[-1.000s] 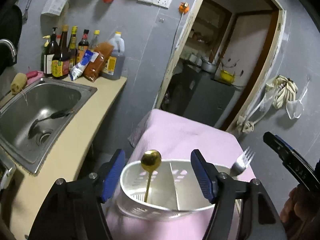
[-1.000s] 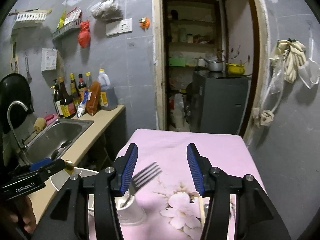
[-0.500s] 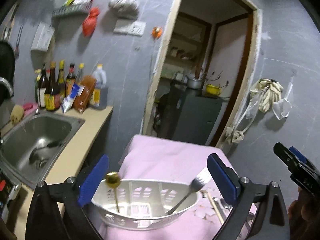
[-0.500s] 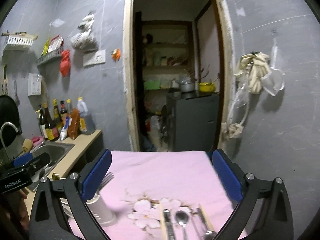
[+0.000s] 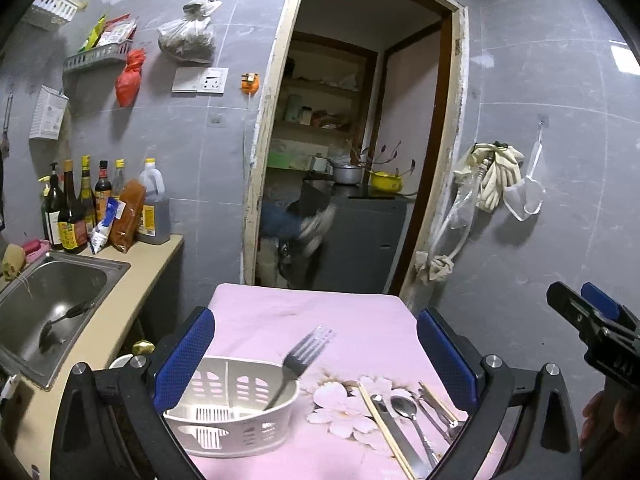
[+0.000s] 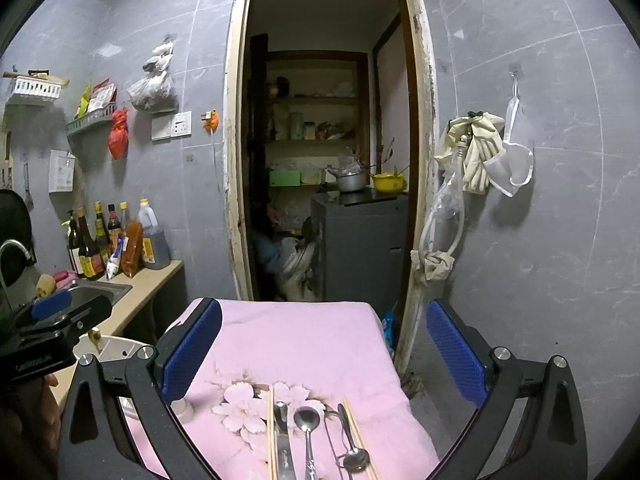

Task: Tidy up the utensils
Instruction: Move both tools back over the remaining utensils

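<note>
Both claws have pulled back, spread wide, from the slotted white plastic caddy (image 5: pixel 232 408) holding a metal fork (image 5: pixel 298 364).

a small home kitchen: a stainless steel sink (image 5: pixel 48 304) set in a beige tabletop (image 5: pixel 132 280), dark sauce bottles (image 5: pixel 76 208) against grey wall tiles (image 5: pixel 208 168), and a pantry doorway (image 6: pixel 320 160) with cluttered shelves and a metal pot (image 6: pixel 352 180).

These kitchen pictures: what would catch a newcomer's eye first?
Probably the pink flowered cloth over the table, with a white slotted basket at its near left holding a leaning fork. Loose cutlery lies in a row at the near edge. Both grippers, left and right, frame the views, open and empty.
</note>
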The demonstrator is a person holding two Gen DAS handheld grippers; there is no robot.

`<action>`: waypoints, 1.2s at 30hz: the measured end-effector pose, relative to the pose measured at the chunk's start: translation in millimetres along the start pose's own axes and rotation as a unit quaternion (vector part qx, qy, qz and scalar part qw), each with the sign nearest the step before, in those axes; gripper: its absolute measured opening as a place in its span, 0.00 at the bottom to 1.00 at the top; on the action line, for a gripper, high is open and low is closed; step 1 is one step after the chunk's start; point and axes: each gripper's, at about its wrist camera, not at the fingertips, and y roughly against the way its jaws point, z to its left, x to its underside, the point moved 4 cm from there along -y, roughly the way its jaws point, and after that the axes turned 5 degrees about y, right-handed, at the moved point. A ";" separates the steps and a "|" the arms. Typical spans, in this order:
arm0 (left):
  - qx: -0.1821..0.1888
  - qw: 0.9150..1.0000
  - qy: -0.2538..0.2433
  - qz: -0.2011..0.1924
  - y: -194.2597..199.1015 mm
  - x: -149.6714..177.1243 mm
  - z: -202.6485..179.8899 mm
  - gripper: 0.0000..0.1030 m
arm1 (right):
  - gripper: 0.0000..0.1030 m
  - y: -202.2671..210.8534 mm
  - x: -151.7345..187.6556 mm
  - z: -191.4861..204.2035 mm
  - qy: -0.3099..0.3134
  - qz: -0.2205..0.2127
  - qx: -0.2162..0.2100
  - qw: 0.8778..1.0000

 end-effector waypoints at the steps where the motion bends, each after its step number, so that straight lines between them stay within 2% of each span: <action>1: 0.000 1.000 0.000 -0.001 1.4 0.3 -2.1 0.99 | 0.98 2.0 0.0 -1.6 0.000 -0.001 -0.001 1.000; 9: 0.000 1.000 -0.001 -0.002 4.4 1.9 -5.8 0.99 | 0.98 11.5 2.5 -8.6 -0.003 -0.005 -0.002 1.000; 22: -0.011 1.000 0.002 0.006 10.5 16.1 -31.8 0.99 | 0.98 4.8 23.9 -38.8 -0.009 0.023 -0.013 1.000; 27: -0.018 1.000 0.002 0.010 -1.1 21.1 -44.2 0.99 | 0.98 -2.3 37.8 -54.8 -0.002 0.030 -0.009 1.000; 36: -0.021 0.999 -0.002 0.029 -27.7 46.4 -65.7 0.99 | 0.98 -34.0 71.5 -81.0 -0.010 0.079 -0.017 0.997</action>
